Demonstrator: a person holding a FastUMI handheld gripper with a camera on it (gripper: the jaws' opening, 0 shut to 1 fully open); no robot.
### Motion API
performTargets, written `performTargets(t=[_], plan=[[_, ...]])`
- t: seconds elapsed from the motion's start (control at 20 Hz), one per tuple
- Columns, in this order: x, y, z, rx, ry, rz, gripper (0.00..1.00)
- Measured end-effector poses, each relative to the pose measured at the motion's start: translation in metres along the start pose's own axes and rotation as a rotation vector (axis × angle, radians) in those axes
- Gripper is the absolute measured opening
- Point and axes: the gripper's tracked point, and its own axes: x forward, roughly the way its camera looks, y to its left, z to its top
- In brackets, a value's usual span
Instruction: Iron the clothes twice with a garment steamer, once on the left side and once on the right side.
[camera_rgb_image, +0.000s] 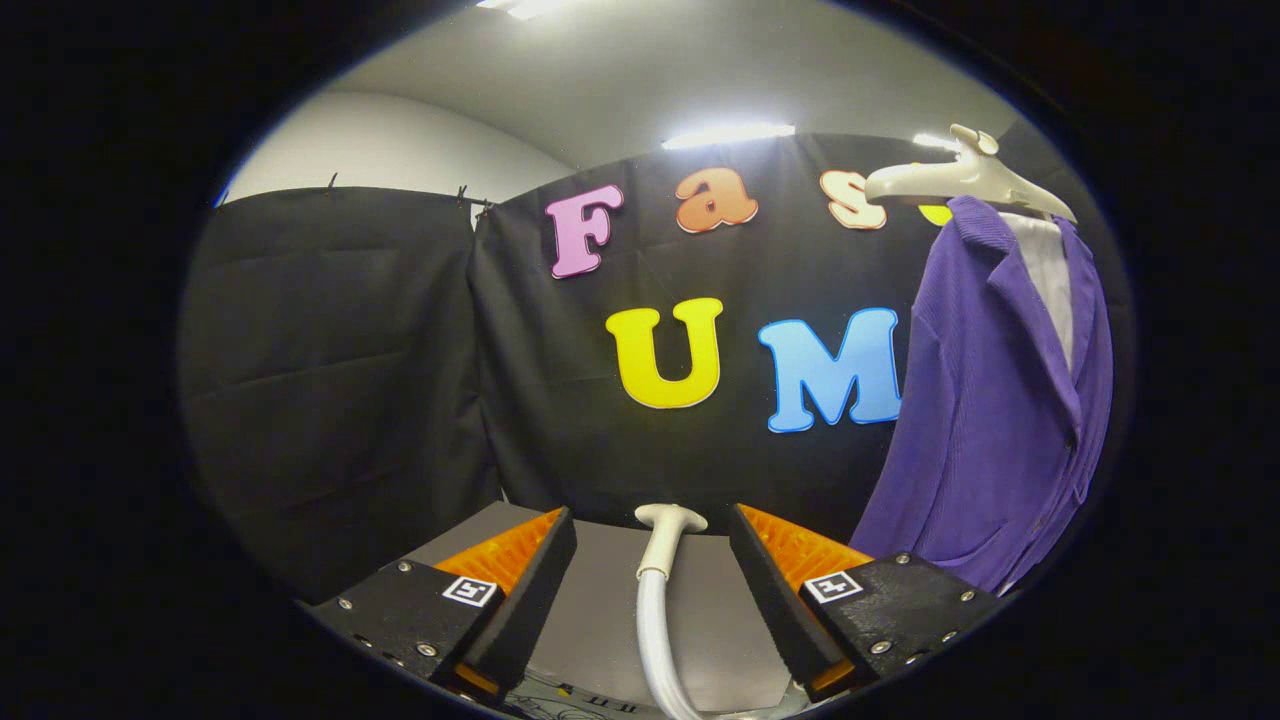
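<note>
Seen from the gripper camera: the gripper is spread wide, grasping nothing, its two fingers flanking the garment steamer without touching it. The steamer's white head and hose rise from the grey table between them. Far right, a purple jacket over a white shirt hangs on a cream hanger before the black booth wall.

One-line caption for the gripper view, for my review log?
Open claw straddles the garment steamer's white handle without touching it; purple jacket hangs on a hanger beyond, to the right.
</note>
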Motion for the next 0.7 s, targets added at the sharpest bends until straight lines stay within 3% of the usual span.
performTargets(t=[0.4, 0.7], plan=[[0.091, -0.004, -0.016, 0.096, 0.180, 0.068, 0.96], [0.152, -0.013, -0.055, 0.158, 0.341, 0.075, 0.95]])
